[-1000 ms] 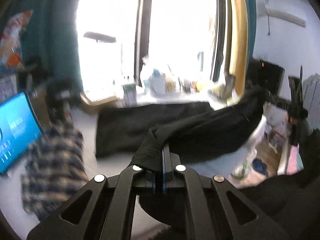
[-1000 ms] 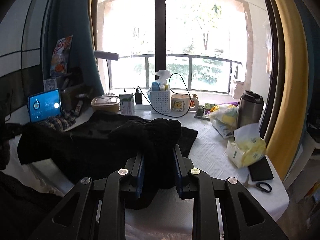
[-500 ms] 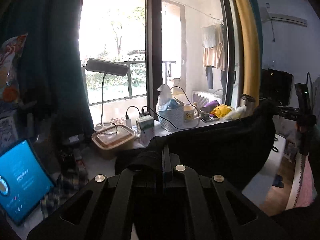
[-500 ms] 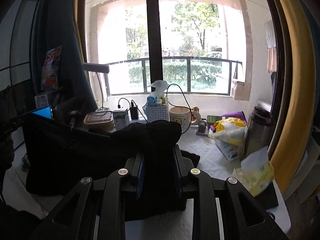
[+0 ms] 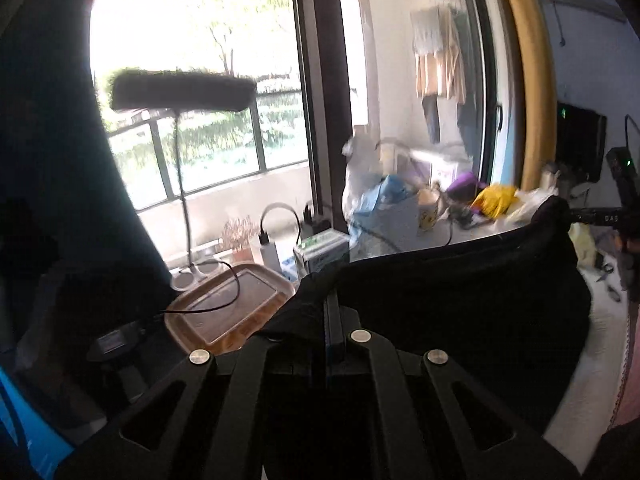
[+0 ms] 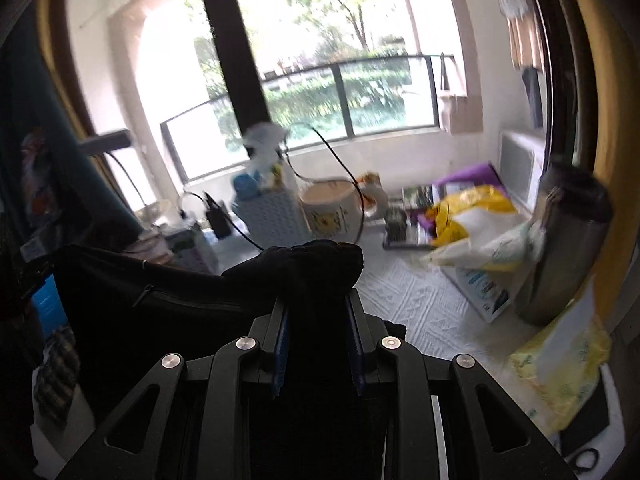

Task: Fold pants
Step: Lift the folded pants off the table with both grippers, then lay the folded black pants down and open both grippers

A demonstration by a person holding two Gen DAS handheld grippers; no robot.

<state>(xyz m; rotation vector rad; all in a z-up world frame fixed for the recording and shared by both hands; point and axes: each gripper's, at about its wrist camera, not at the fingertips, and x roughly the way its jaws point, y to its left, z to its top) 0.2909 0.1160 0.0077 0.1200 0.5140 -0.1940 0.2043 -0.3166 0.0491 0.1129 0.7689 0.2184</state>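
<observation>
The black pants [image 5: 460, 292] hang stretched between my two grippers, lifted off the white table. My left gripper [image 5: 332, 312] is shut on a thin edge of the cloth at one end, and the fabric runs off to the right as a taut sheet. My right gripper [image 6: 316, 304] is shut on a thick bunch of the pants [image 6: 304, 264], which bulges above the blue pads. From there the cloth spreads left, showing a zipped pocket [image 6: 180, 300]. The other gripper [image 5: 624, 216] appears far right in the left wrist view.
The white tablecloth [image 6: 420, 300] carries clutter along the window: a lidded food box [image 5: 232, 308], a desk lamp [image 5: 184, 92], a white basket [image 6: 272, 220], a mug [image 6: 332, 212], yellow bags [image 6: 472, 216], a steel flask [image 6: 568, 240]. A plaid cloth [image 6: 56, 364] lies at left.
Both grippers have carried the pants forward toward the window, lifting the cloth off the table into a hanging sheet. The window-side clutter now looks much nearer. Both grips are unchanged.
</observation>
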